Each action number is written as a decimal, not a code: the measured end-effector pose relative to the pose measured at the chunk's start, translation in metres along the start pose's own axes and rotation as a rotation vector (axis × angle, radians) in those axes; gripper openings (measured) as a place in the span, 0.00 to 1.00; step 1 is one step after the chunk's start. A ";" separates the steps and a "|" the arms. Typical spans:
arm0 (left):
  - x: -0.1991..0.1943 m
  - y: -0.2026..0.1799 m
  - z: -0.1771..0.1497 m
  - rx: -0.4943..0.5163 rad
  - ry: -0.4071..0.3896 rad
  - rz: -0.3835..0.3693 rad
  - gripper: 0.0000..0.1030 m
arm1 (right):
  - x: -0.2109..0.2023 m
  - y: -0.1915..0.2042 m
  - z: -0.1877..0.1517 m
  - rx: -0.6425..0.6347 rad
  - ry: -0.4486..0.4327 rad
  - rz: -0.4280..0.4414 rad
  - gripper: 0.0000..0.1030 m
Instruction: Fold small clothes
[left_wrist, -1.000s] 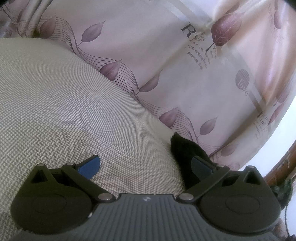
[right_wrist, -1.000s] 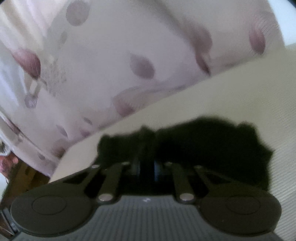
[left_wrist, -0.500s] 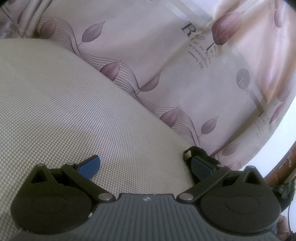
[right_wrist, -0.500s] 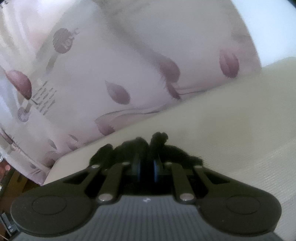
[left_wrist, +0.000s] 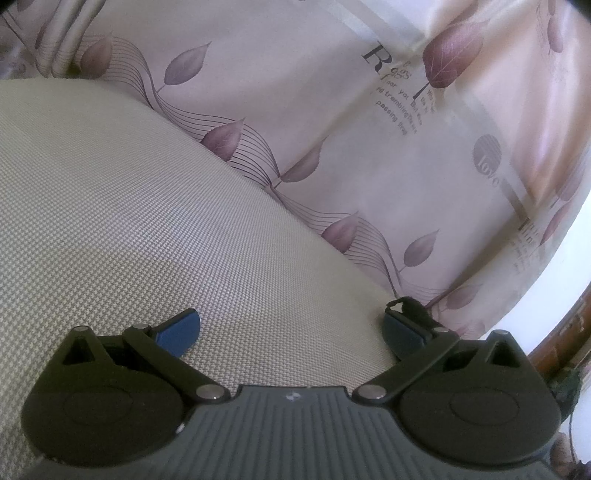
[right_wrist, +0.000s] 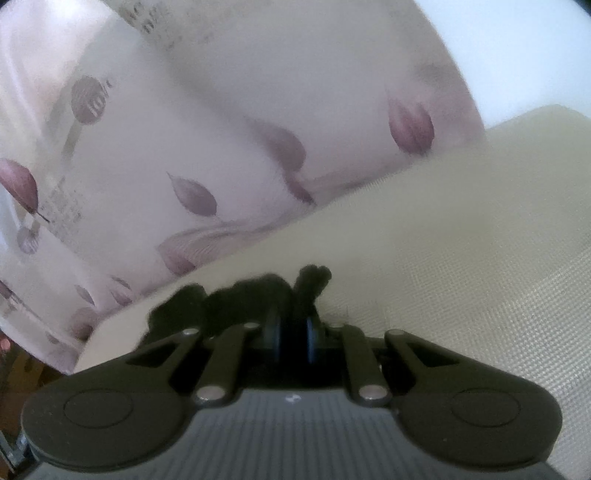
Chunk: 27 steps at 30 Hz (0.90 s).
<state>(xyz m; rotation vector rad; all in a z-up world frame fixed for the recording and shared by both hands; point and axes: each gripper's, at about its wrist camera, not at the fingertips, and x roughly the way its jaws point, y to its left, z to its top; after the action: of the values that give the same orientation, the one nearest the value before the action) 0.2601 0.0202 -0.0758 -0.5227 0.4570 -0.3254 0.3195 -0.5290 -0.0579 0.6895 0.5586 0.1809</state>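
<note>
Right wrist: right hand-held gripper (right_wrist: 291, 332) pinches black garment (right_wrist: 236, 299); left hand-held gripper (left_wrist: 291, 330) spread wide.

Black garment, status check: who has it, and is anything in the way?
Right tongs shut on black garment, bunched at the beige surface's edge. Left tongs open, empty. Leaf-print curtain close behind; nothing blocking.

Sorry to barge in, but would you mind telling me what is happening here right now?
A person with a handheld gripper in each hand is folding a small black garment on a beige woven cushion beside a leaf-print curtain. The right gripper is shut on a bunched bit of the garment. The left gripper is open over the cushion and holds nothing; only a dark scrap shows by one of its fingers.
</note>
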 end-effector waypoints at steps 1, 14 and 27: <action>0.000 0.000 0.000 0.001 -0.001 0.003 1.00 | 0.004 -0.001 -0.001 -0.008 0.013 -0.011 0.13; -0.007 -0.072 -0.026 0.220 0.037 -0.113 1.00 | -0.074 0.033 -0.059 -0.103 -0.040 0.181 0.22; 0.007 -0.117 -0.075 0.316 0.130 -0.157 1.00 | -0.045 0.067 -0.092 -0.322 0.091 0.107 0.10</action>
<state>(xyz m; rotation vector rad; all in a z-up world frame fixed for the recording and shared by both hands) 0.2080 -0.1087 -0.0730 -0.2298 0.4801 -0.5737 0.2338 -0.4421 -0.0534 0.3991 0.5643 0.3953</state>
